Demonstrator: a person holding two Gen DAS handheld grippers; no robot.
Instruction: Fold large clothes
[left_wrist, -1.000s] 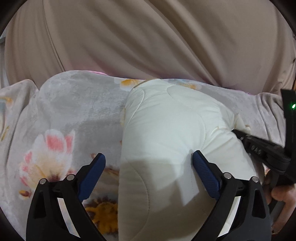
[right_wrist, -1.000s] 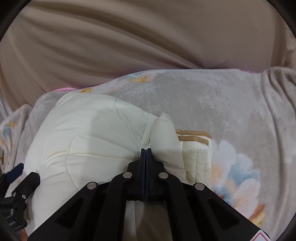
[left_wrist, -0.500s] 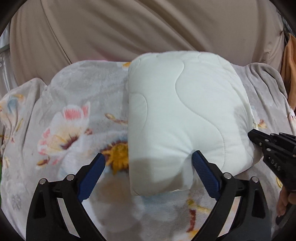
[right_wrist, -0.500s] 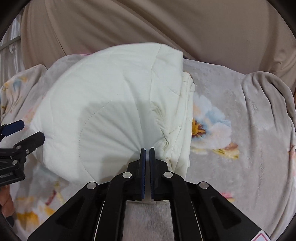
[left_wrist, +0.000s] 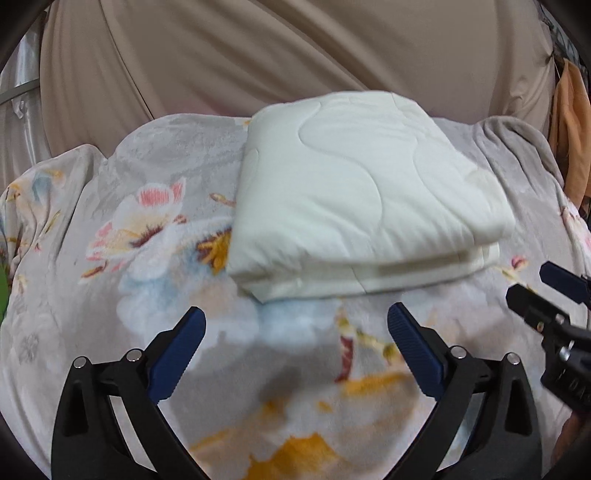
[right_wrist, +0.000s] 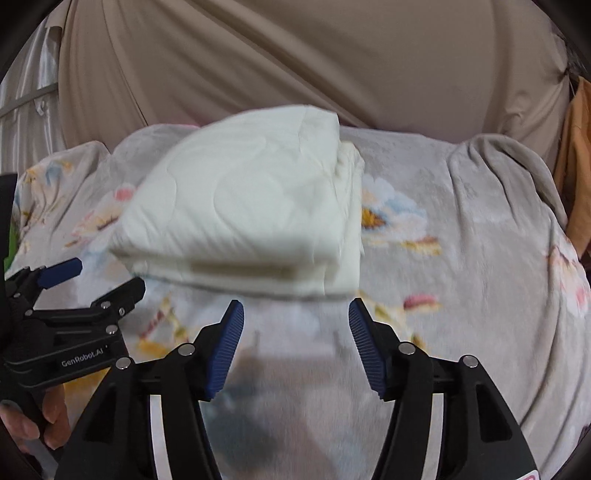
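A cream quilted garment (left_wrist: 354, 192) lies folded into a thick rectangular stack on the floral blanket (left_wrist: 140, 229); in the right wrist view the same stack (right_wrist: 251, 206) sits just beyond the fingers. My left gripper (left_wrist: 295, 325) is open, short of the stack's near edge, with only blanket between its blue pads. My right gripper (right_wrist: 295, 317) has its jaws opening, nothing between them, and it stands clear of the stack. Each gripper shows at the edge of the other's view: the right gripper (left_wrist: 539, 291) and the left gripper (right_wrist: 99, 277).
A beige curtain (left_wrist: 295, 55) hangs behind the bed. An orange cloth (left_wrist: 572, 136) hangs at the far right. A grey blanket fold (right_wrist: 498, 177) bunches at the back right. A hand (right_wrist: 33, 421) grips the left tool's handle.
Both grippers have drawn back from the garment. The right gripper, shut on the garment's edge before, has let go and opened. The stack now lies flat farther away.
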